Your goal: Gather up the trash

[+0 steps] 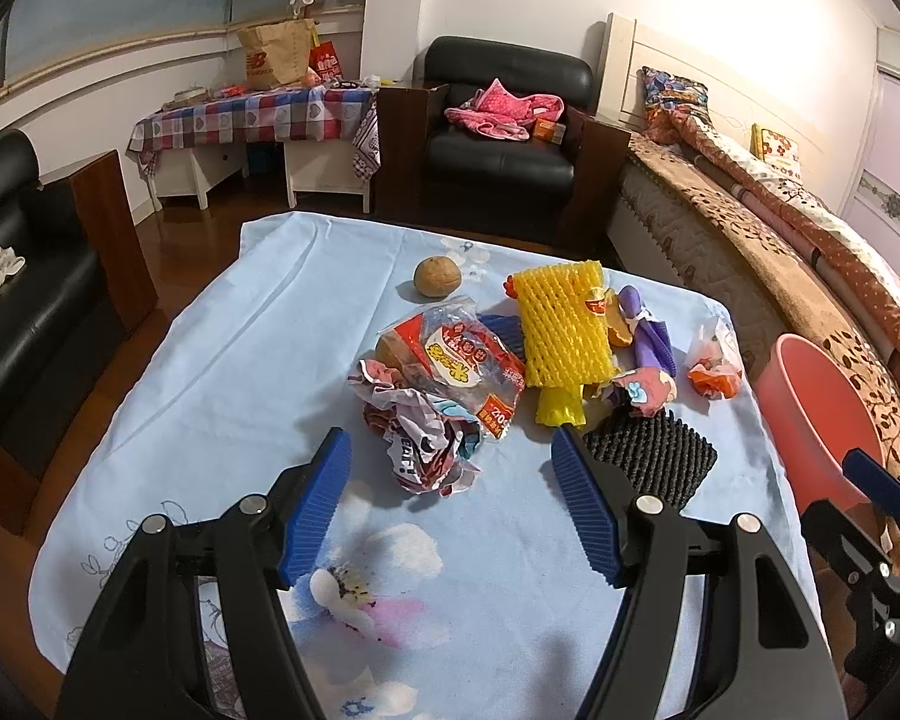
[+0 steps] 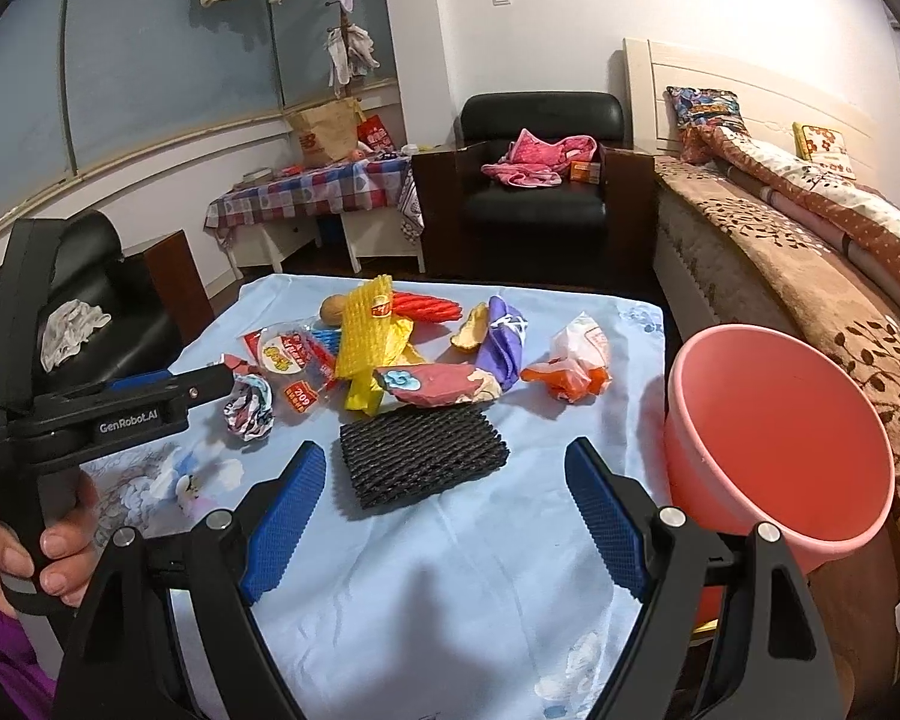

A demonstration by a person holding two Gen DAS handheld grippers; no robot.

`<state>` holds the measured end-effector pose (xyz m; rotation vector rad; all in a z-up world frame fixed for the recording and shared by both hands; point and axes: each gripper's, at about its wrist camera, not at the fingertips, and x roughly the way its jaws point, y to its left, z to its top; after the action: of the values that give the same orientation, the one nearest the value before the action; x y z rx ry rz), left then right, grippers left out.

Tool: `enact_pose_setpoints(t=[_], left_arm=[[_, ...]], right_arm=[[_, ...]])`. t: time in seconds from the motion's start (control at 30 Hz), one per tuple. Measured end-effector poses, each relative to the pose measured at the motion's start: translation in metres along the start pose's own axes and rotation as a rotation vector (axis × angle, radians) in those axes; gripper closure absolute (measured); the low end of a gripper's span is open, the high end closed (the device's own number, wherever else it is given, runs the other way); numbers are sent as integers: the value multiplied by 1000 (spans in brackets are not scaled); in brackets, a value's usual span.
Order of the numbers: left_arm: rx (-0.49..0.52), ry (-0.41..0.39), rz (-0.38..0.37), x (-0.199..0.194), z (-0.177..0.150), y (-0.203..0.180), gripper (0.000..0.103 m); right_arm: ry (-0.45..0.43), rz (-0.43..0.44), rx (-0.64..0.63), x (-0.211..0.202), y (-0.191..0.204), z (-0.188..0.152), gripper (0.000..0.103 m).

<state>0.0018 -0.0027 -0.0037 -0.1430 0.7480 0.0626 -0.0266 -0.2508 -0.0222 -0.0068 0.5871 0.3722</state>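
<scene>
1. Blue ribbed pads of my left tool (image 1: 450,456), spread wide and holding nothing, hover above the bench (image 1: 222,360) with its pale blue floral cloth.
2. Just ahead of that tool: crumpled printed wrapper (image 1: 426,444), touching a clear snack bag (image 1: 456,366) with red and yellow print.
3. Yellow foam net (image 1: 564,324), lying beyond the snack bag near the bench's middle.
4. Black foam net (image 2: 420,456), flat on the cloth just ahead of my right tool (image 2: 444,462), whose pads also stand wide apart with nothing between them.
5. Further trash beyond it: pink torn wrapper (image 2: 444,387), purple wrapper (image 2: 504,342), orange-and-white bag (image 2: 576,360), red twisted piece (image 2: 426,306).
6. Brown round fruit (image 1: 437,277), alone at the far side of the pile.
7. Pink bucket (image 2: 780,438), at the bench's right edge, tilted toward me, beside the bed (image 2: 810,276).
</scene>
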Motion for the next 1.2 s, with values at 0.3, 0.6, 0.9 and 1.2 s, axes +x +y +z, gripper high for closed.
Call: enact_pose_setpoints(t=[0.3,0.6,0.9,1.2], left_arm=[[7,-2,3,-1,0,-3,34],[10,-3,5,-2,-1,-5,34],[11,-2,6,-2,-1,-5,34],[13,-1,6,-2,-1,-5,33]], right_arm=[[-4,0,15,-1,-4,0,23],[-3,1,22,-1,-5,-1,24],[-1,8,30,0,-4,-2,26],[6,19,36,2,-3,-2,27]])
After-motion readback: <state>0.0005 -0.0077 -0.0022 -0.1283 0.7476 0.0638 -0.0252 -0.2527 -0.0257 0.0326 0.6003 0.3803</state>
